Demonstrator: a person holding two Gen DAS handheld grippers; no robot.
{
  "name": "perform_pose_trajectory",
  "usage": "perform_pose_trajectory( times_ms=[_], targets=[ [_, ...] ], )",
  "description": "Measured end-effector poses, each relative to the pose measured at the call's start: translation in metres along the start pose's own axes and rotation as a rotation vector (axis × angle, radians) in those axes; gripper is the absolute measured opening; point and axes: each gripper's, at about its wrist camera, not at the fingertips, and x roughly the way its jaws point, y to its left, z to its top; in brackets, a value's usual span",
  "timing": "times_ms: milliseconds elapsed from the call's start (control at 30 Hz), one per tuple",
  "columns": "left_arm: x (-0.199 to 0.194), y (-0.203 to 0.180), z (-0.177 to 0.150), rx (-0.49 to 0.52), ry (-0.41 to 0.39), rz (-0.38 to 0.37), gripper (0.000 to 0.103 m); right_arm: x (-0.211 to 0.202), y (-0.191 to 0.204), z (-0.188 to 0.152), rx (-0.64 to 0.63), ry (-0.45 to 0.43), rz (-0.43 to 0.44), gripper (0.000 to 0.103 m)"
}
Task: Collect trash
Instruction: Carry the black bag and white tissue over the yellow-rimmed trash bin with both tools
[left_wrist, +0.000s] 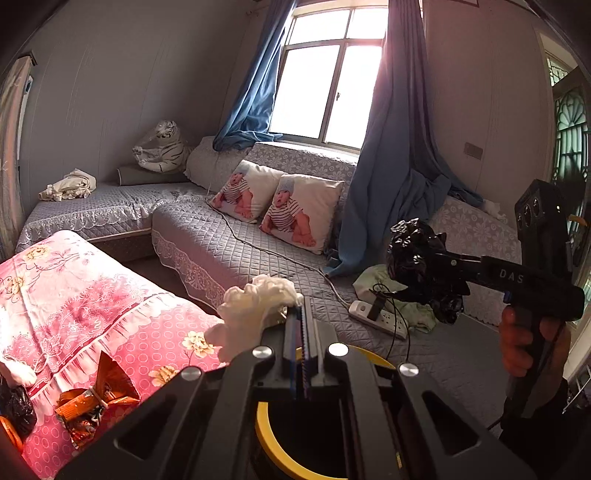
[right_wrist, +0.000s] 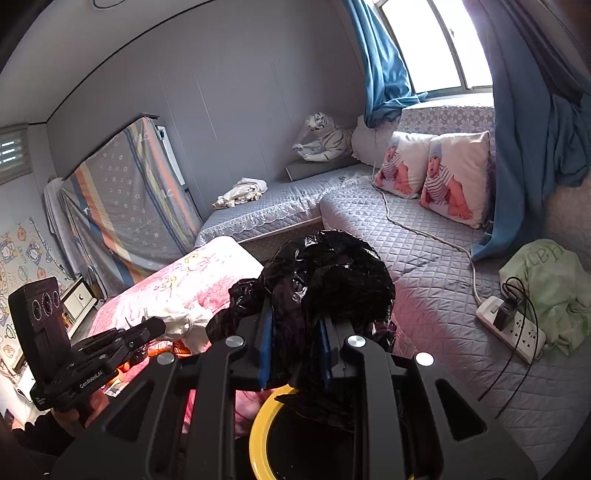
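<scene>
Left gripper (left_wrist: 301, 306) pinches soft crumpled white tissue (left_wrist: 255, 314). Right gripper (right_wrist: 295, 332) squeezes shiny crinkly black bag (right_wrist: 325, 280). Round yellow-rimmed bin (right_wrist: 258, 435) below; pink flowery blanket (left_wrist: 74, 295) beside.

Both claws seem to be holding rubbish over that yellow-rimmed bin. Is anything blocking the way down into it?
Nothing visible. The left gripper pinches the white wad, the right gripper the black plastic bag; the yellow-rimmed bin gapes right below, though each gripper's body hides part of it.

Two baby-print pillows (left_wrist: 280, 206) lean mid-frame on the grey quilted sofa (left_wrist: 207, 236), a plush tiger (left_wrist: 162, 147) sits upper left, and a white power strip (left_wrist: 380, 317) lies lower right beside blue curtains (left_wrist: 391, 158).
</scene>
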Motion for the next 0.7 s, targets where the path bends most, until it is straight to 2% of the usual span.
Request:
perform_pose_trajectory(
  times_ms=[233,500,700],
  targets=[
    [0.034,-0.021,-0.02,0.04,0.104,-0.059,0.002,0.02,-0.03,-0.018,0.058,0.056,-0.048,0.019],
    [0.055,-0.037,-0.036,0.075,0.186,-0.093,0.002,0.042,-0.055,-0.034,0.134,0.131,-0.068,0.02],
    [0.066,-0.043,-0.043,0.088,0.231,-0.121,0.002,0.048,-0.062,-0.041,0.153,0.156,-0.074,0.02]
  ],
)
